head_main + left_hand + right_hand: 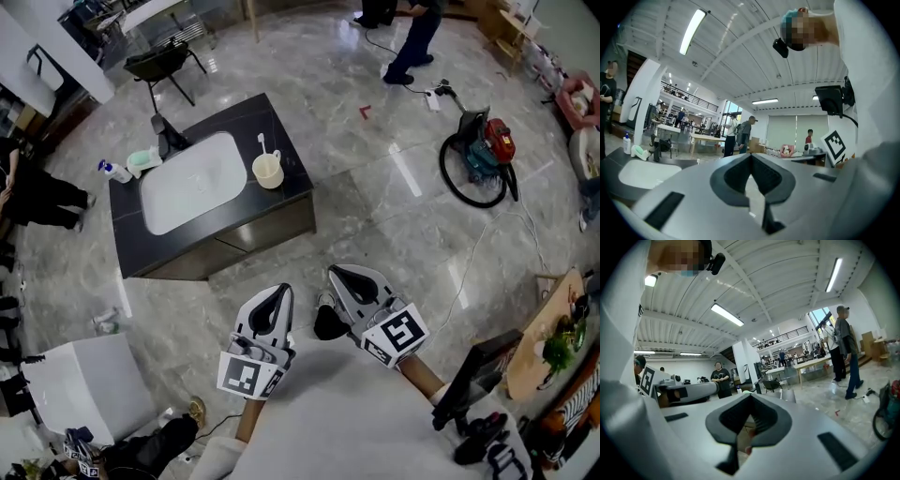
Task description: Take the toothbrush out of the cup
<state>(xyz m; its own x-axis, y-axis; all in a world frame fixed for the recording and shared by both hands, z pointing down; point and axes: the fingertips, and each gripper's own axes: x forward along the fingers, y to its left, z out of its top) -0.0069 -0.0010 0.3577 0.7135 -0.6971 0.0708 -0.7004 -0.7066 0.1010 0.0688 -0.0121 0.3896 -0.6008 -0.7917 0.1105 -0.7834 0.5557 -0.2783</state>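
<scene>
We find the toothbrush [262, 143] standing upright in the cream cup [267, 172], its head above the rim. The cup sits on the dark surface [251, 112], just beside the right-hand end of the white basin [190, 184] as the head view shows it. A black tap [167, 135] stands at the far edge of the basin, and a spray bottle [113, 172] rests near the surface's left corner. Both claws are well apart from the cup, held low and close to the person's body over the marble floor [375, 216]. The left claw [278, 292] points toward the surface; its own view shows the two jaws pressed together at the tips with nothing between them. The right claw [340, 275] lies just beside it, and its own view likewise shows the jaws pressed together and holding nothing. Neither claw touches the toothbrush or the cup. A red and teal vacuum cleaner [487, 145] with a looped hose lies on the floor well to the right of the surface. A black chair [165, 63] stands beyond the surface.
</scene>
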